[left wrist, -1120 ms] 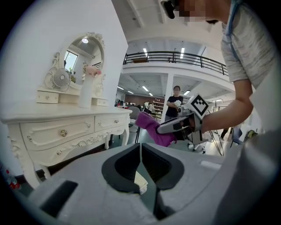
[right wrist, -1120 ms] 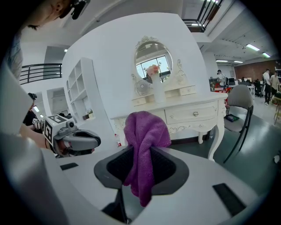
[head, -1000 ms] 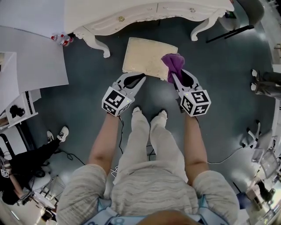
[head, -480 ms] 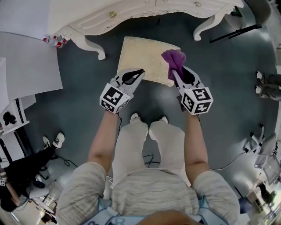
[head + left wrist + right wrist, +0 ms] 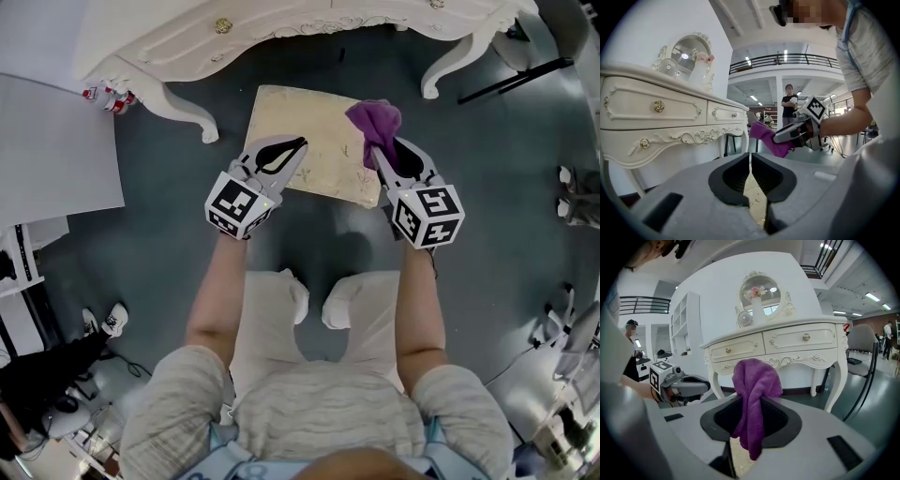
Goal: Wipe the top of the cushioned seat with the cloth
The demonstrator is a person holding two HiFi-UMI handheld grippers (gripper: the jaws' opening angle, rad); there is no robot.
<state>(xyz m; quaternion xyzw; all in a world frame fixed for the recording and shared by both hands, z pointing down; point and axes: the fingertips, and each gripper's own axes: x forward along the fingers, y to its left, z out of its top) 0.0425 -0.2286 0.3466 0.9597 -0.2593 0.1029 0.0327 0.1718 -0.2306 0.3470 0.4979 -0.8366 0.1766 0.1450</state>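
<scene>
One purple cloth (image 5: 375,120) is pinched in the jaws of the right gripper (image 5: 380,152), above the far right corner of the cushioned seat (image 5: 314,131). That seat stands on the dark floor (image 5: 469,187) just before a white dressing table (image 5: 281,28). Over the seat's near left edge hangs the left gripper (image 5: 286,145), jaws pressed together and empty.

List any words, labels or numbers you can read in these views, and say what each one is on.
No text can be read anywhere in these views.
The cubes on the left gripper and the right gripper: black-and-white square patterns only, no letters or digits.
The small bottles by the dresser leg: red labels, too small to read.
The cloth and the cushioned seat: no print shows.
</scene>
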